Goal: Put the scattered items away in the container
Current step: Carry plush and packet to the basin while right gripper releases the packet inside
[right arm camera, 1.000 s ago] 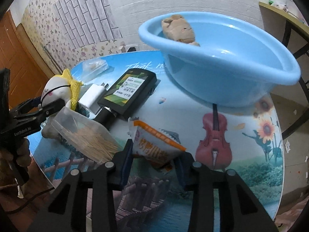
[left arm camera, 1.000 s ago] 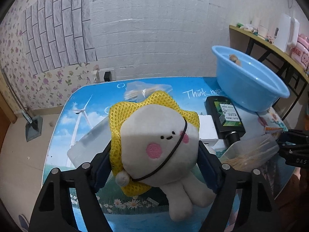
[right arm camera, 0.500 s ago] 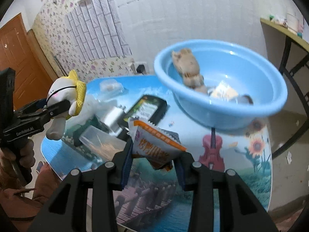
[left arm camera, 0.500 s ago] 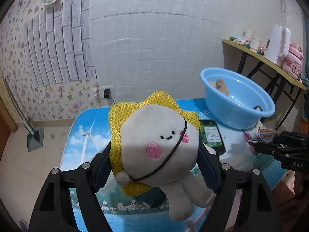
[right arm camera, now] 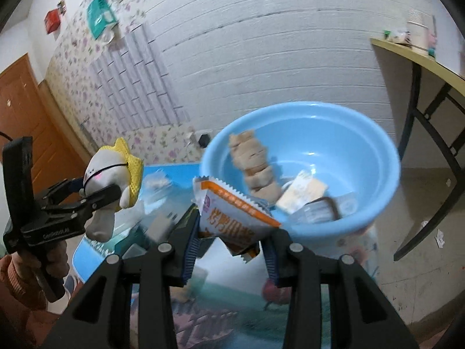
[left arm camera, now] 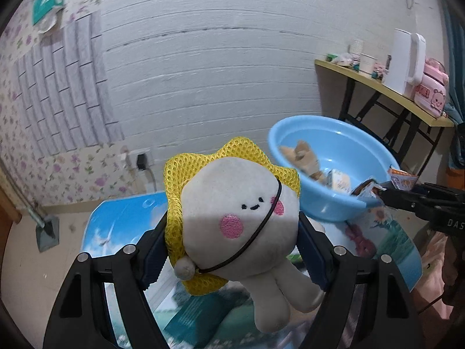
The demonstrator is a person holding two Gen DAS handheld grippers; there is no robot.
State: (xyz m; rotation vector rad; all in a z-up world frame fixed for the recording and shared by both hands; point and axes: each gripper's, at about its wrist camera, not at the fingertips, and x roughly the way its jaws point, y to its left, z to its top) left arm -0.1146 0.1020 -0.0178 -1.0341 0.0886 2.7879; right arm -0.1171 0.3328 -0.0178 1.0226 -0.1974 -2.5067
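Observation:
My left gripper (left arm camera: 232, 250) is shut on a white plush toy with a yellow mesh hat (left arm camera: 238, 212) and holds it high above the table; it also shows in the right wrist view (right arm camera: 113, 180). My right gripper (right arm camera: 232, 247) is shut on an orange and white snack packet (right arm camera: 229, 218), held above the table just before the rim of the blue basin (right arm camera: 363, 157). The basin (left arm camera: 319, 145) holds a brown plush toy (right arm camera: 252, 165) and a few small packets (right arm camera: 302, 192). The right gripper with its packet shows at the left wrist view's right edge (left arm camera: 386, 189).
The low table (left arm camera: 116, 221) has a printed picture top with blurred items on it below the grippers. A yellow shelf (left arm camera: 386, 90) with a white kettle and cups stands at the right. The wall stands behind the table.
Both grippers have risen with their loads and moved closer to the basin. The snack packet now hangs near the basin's near rim. The table items have dropped low in both views.

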